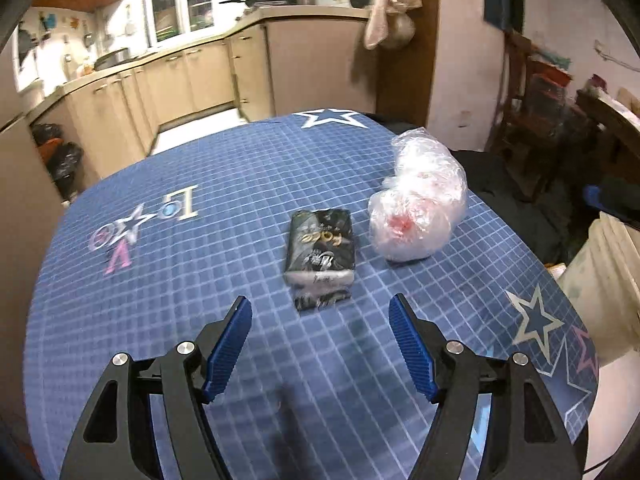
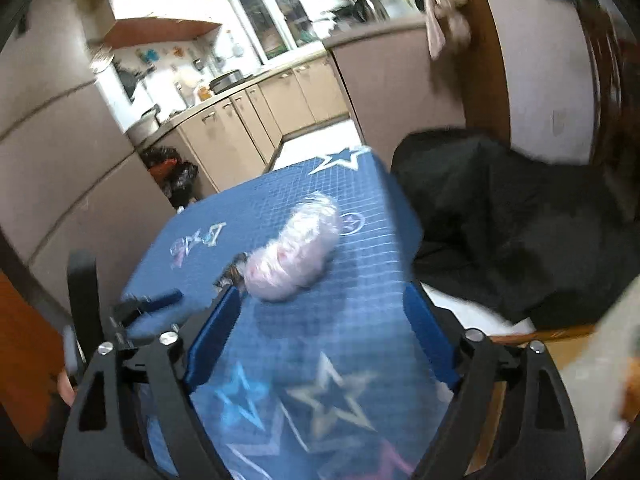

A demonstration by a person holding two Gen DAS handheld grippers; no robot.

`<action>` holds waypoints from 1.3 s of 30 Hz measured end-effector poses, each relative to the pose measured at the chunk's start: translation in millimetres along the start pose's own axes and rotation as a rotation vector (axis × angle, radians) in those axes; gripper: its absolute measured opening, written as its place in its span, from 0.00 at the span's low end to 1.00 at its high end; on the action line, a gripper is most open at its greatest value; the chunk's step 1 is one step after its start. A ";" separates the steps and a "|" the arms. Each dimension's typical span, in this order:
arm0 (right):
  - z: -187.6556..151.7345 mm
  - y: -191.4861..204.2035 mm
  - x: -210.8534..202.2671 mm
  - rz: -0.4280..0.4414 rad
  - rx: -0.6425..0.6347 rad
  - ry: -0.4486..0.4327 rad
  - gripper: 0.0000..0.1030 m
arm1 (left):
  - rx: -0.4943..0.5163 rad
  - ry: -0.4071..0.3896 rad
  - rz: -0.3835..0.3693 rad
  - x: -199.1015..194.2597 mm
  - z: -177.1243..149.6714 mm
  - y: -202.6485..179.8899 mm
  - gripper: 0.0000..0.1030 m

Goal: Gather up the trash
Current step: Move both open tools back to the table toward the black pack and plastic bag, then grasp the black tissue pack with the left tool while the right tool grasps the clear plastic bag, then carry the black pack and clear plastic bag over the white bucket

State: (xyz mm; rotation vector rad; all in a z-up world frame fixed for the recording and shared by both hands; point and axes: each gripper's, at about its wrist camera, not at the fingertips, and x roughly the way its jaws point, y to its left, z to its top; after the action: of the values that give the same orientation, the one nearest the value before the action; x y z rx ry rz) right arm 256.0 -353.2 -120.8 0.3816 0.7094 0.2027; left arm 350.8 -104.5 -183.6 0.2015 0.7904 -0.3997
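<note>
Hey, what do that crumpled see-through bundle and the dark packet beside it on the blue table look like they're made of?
Crumpled bundle: thin clear plastic film, probably a bag or wrap; it is translucent, wrinkled and glossy, with something pinkish-red showing through.
Dark packet: likely a printed plastic or foil wrapper; it has shiny highlights, creased ends and gold lettering.
Table cover: smooth printed sheet, possibly vinyl or cloth; the blur leaves that open.

Wide tongs (image 2: 320, 312) — plastic wad (image 2: 294, 254) ahead.
</note>
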 end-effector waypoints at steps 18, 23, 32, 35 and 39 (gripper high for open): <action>6.5 32.9 124.6 -0.074 0.156 0.151 0.57 | -0.013 0.049 -0.007 67.6 32.2 28.8 0.45; 2.9 29.8 119.4 -0.025 0.160 0.131 0.41 | -0.020 0.030 -0.029 57.6 26.8 31.0 0.39; -8.5 41.2 46.2 -0.042 0.000 0.029 0.40 | -0.113 -0.015 -0.048 11.1 3.7 32.2 0.36; -22.2 41.4 20.8 -0.033 -0.034 0.012 0.40 | -0.105 -0.042 -0.076 -9.8 -4.1 16.3 0.36; -44.7 37.8 -15.3 0.009 -0.046 0.004 0.41 | -0.090 -0.066 -0.134 -33.4 -11.2 -10.4 0.35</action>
State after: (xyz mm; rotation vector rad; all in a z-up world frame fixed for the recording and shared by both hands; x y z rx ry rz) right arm 212.9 -311.4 -127.4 0.3403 0.7061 0.2279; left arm 317.9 -101.2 -167.4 0.0505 0.7578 -0.4939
